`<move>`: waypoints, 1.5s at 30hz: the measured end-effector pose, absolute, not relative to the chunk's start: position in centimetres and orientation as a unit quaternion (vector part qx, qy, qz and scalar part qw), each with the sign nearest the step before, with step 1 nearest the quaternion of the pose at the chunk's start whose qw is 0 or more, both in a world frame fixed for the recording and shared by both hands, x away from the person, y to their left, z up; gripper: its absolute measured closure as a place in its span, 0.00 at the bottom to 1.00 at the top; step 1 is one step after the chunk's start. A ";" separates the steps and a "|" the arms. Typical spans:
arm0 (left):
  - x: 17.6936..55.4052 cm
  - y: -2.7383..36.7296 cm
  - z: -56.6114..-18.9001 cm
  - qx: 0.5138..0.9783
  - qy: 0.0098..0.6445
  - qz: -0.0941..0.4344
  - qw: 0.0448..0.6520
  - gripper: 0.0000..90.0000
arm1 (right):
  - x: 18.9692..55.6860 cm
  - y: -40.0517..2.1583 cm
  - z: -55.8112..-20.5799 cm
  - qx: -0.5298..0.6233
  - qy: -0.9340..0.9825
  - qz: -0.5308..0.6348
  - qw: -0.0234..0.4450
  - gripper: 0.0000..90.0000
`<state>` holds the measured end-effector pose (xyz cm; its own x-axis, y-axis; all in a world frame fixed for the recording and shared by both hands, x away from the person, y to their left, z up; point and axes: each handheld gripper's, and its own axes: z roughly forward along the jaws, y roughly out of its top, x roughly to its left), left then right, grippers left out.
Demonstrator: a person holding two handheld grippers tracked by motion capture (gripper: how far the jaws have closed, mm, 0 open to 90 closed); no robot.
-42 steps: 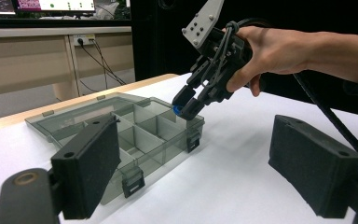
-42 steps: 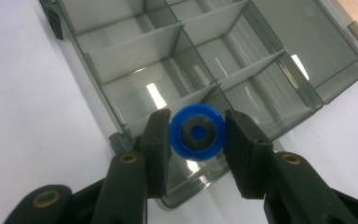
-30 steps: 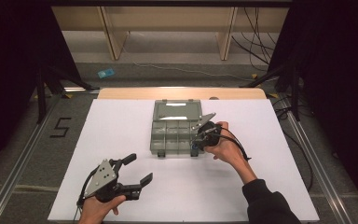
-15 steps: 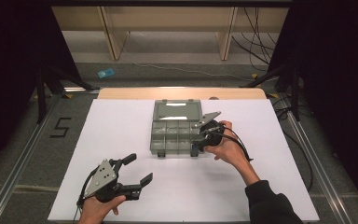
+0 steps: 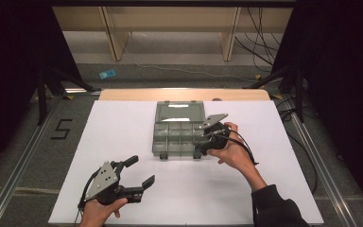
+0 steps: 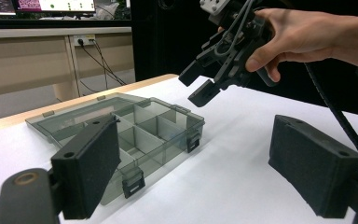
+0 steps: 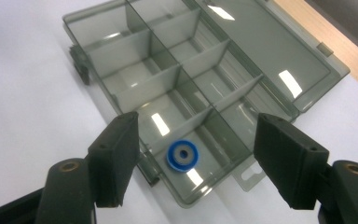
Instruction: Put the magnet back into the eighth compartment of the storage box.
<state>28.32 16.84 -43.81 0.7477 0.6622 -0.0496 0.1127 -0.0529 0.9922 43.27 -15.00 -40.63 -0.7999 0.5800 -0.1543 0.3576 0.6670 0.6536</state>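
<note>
Smoky transparent plastic compartment box (image 7: 205, 79), lid open flat, mid-table; we see small blue ring-shaped roll (image 7: 182, 155) in corner compartment (others bare). Right gripper (image 7: 193, 154) above it, jaws wide; left gripper (image 5: 137, 172) wide, holding nothing.

Both tongs are black with thick rectangular foam-like pads; the left tongs (image 5: 139, 172) carry a grey three-cornered plate, the right tongs (image 5: 202, 143) a black cable; the person's right sleeve (image 5: 276, 208) is dark.
</note>
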 end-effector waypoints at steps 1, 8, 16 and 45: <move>28.3 16.8 -43.8 0.692 0.280 0.218 0.629 0.18 | 43.1 -14.9 -40.6 0.262 0.892 0.319 0.185 0.35; 28.3 16.9 -43.8 0.691 0.280 0.219 0.629 0.18 | 42.1 -15.2 -39.9 0.258 0.888 0.337 0.178 0.35; 28.4 16.9 -43.8 0.690 0.279 0.218 0.631 0.18 | 40.8 -15.3 -39.7 0.258 0.875 0.367 0.182 0.32; 28.3 16.9 -43.8 0.691 0.281 0.219 0.629 0.18 | 37.6 -17.0 -39.6 0.271 0.843 0.429 0.177 0.29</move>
<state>28.33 16.85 -43.81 0.7466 0.6633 -0.0510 0.1134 -0.0512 0.9922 37.63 -16.98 -39.61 -0.7905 0.6090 -0.0649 0.3059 0.4844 0.8196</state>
